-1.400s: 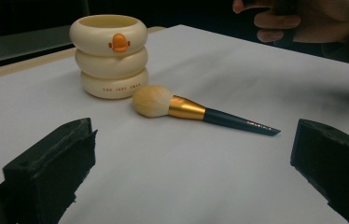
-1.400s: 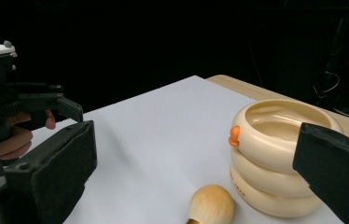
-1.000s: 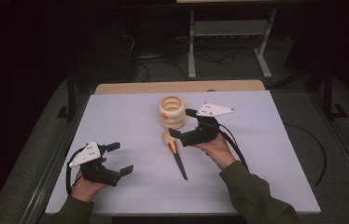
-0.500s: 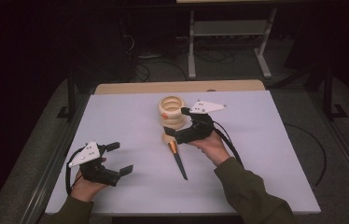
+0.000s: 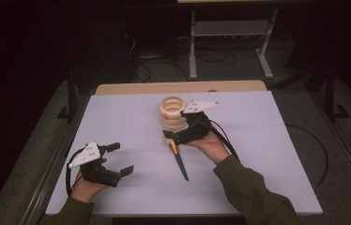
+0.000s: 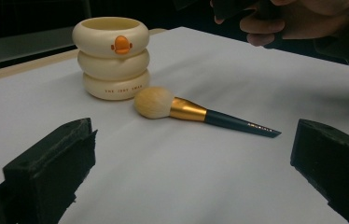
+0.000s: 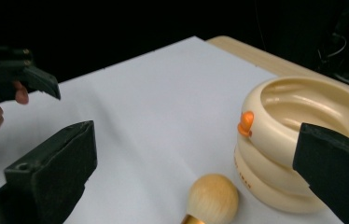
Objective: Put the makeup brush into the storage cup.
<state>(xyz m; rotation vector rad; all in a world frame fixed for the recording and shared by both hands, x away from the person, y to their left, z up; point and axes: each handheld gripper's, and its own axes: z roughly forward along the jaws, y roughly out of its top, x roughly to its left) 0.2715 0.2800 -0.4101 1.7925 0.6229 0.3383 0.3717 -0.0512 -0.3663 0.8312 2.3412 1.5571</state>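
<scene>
– Where does the brush lie relative to the ringed cup?
– On the tabletop, just in front of the cup, its head nearest the cup's base and its handle pointing away toward the person.
– And the 2 tools?
– The right tool hangs over the brush head, just beside the cup's right front. The left tool sits well apart, to the cup's left front, near the tabletop's front edge.

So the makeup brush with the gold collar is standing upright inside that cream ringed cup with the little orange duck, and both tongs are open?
Not quite. The dark-handled makeup brush lies flat on the white table beside the cream ringed cup, as the left gripper view shows. The cup holds nothing visible. Both tongs, left and right, are indeed open.
</scene>
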